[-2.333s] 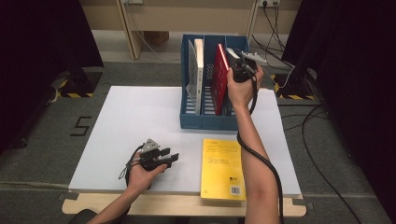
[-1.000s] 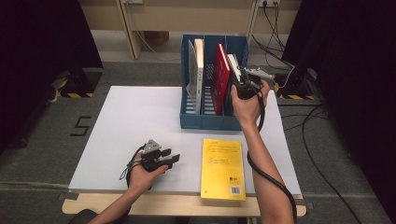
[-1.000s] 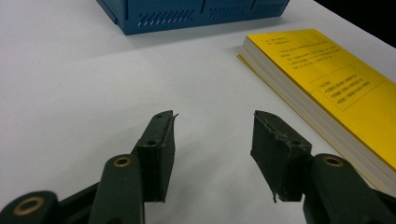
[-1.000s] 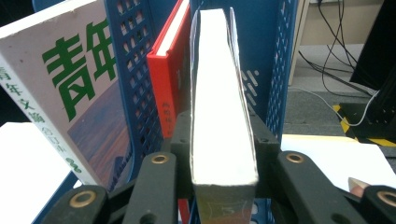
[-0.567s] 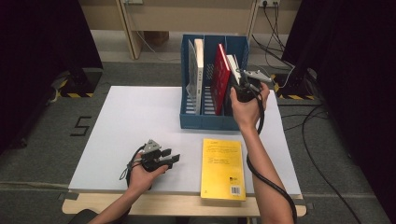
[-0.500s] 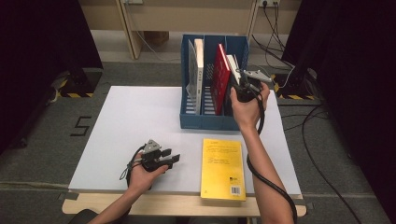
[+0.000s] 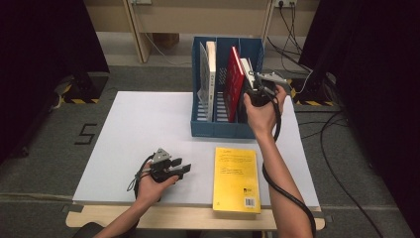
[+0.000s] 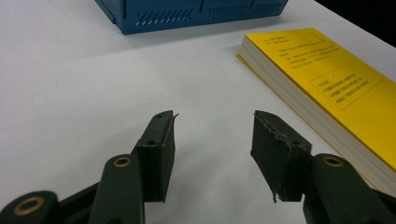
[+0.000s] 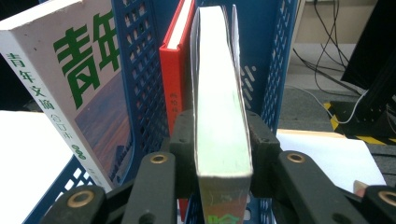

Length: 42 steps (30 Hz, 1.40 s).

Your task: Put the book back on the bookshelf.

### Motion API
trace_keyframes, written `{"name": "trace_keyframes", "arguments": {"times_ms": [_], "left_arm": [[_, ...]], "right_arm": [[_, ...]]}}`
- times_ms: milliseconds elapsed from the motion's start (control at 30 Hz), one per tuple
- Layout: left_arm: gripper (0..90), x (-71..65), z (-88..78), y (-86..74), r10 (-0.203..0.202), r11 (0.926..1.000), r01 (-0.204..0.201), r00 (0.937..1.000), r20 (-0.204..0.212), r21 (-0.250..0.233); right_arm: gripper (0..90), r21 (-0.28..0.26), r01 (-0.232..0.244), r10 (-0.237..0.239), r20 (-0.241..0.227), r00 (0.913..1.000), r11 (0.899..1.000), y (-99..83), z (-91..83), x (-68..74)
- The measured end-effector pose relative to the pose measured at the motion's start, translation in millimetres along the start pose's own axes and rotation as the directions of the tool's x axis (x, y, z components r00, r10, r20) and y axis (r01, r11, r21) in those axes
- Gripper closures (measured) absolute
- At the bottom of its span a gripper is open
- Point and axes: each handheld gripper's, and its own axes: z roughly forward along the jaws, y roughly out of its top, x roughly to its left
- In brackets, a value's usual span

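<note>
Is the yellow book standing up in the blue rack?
No, the yellow book lies flat on the white table, in front of the blue rack.

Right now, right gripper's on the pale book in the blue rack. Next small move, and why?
Probably open the jaws and back off. The right gripper clamps the pale green book, which stands upright in the blue rack beside the red book, apparently seated.

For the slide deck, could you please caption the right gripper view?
Right claw clamps a pale green-edged book upright in the blue plastic file rack, beside a red hardcover book.
</note>
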Motion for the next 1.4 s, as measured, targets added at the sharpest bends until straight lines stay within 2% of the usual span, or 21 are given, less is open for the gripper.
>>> {"name": "trace_keyframes", "arguments": {"times_ms": [133, 267, 367, 700, 933, 1400], "left_arm": [[48.7, 0.2, -0.2, 0.0, -0.001, 1.0, 0.001, 1.0, 0.0, -0.001], [48.6, 0.2, 0.1, 0.1, -0.001, 1.0, 0.001, 1.0, 0.001, 0.001], [48.6, 0.2, -0.2, 0.0, 0.0, 1.0, 0.0, 1.0, 0.0, -0.001], [48.7, 1.6, -0.3, 0.5, -0.004, 1.0, 0.004, 1.0, 0.0, 0.001], [48.7, 1.6, -0.4, 0.4, -0.004, 1.0, 0.004, 1.0, 0.0, 0.001], [48.7, 2.8, -0.6, 0.3, -0.015, 0.9999, 0.015, 0.9999, -0.001, -0.002]], "right_arm": [[70.9, 0.032, -0.004, 0.004, -0.006, 1.0, 0.999, 3.8, 4.5, -0.6], [73.2, 0.046, 0.016, -0.016, 0.002, 0.9999, 0.999, 5.6, 4.1, 0.0], [74.1, 0.053, 0.013, -0.014, 0.011, 0.9998, 0.998, 7.0, 4.3, 0.6], [74.8, 0.022, 0.032, -0.032, 0.008, 0.9995, 0.999, 11.0, 9.1, 1.4], [74.9, 0.004, 0.019, -0.019, 0.013, 0.9997, 1.0, 16.1, 14.1, 1.0], [75.0, -0.039, 0.026, -0.025, 0.025, 0.9994, 0.999, 31.4, 23.5, 2.0]]}}
